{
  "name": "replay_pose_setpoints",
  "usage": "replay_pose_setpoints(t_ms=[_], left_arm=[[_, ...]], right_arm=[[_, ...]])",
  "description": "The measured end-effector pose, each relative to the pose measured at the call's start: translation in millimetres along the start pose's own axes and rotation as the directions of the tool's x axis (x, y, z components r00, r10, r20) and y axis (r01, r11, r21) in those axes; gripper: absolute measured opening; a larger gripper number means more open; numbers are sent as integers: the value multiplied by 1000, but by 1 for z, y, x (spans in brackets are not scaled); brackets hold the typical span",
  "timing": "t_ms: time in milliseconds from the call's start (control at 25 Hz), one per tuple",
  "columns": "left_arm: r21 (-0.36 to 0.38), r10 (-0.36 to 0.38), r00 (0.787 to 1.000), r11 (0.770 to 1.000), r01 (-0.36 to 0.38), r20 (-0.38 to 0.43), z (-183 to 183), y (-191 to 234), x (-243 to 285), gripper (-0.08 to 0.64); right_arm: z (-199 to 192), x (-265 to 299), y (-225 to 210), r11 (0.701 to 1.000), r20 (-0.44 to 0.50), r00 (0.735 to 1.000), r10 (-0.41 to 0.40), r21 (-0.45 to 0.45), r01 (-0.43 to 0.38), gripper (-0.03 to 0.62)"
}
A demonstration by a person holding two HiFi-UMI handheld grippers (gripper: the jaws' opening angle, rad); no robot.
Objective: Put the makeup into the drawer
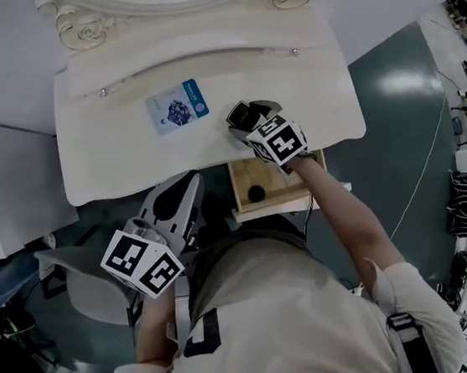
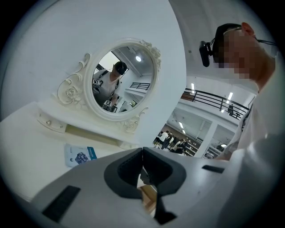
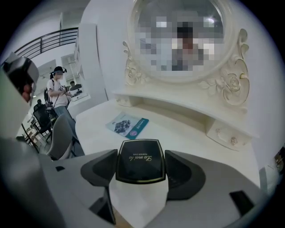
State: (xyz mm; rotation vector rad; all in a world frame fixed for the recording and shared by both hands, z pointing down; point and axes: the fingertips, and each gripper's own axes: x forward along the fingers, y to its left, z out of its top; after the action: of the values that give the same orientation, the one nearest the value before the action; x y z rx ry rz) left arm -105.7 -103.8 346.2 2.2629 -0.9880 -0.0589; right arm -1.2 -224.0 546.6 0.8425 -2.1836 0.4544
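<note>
Closest to the person, well to the left of the open drawer (image 1: 291, 184) and lower than the table (image 1: 128, 156), the left hand-held gripper (image 2: 142, 155) hangs with its jaws pressed together and nothing between them. The drawer stands pulled out under the table's front edge, with a small round black item (image 1: 256, 194) on its wooden floor. Just beyond and above the drawer, over the table's front edge, the right hand-held gripper (image 3: 140, 170) is clamped on a black powder compact (image 3: 140, 158). The compact lies flat, lid up, with one jaw on each side. The drawer thus sits below the compact and toward the person, so the placing likely calls for drawing back and lowering, and the right hand is the one to do it. Farther from the drawer a blue-and-white sachet (image 1: 177, 108) lies on the table, and the oval mirror (image 2: 124, 78) stands beyond it.
</note>
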Motion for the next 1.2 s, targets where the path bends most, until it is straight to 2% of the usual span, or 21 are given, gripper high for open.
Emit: replay_pose_setpoints(t_ms=[320,720,960,1200], left_arm=[[19,23,999,1000,-24,48,17,14,-16,38],[67,65,995,995,-70,75,25,31,-41,38],[70,34,998,997,-38,55,14,29,-51,38],[75,-71,997,995,73,-25,-3,7,-36,38]], right_arm=[[30,-22,30,998,70,998,0,-62,4,341],[39,-51,54,998,102,995,-8,-54,14,341],[36,-71,75,1000,130,991,-15,-24,18,341],[22,-106,89,998,146,989,-39,47,33,341]])
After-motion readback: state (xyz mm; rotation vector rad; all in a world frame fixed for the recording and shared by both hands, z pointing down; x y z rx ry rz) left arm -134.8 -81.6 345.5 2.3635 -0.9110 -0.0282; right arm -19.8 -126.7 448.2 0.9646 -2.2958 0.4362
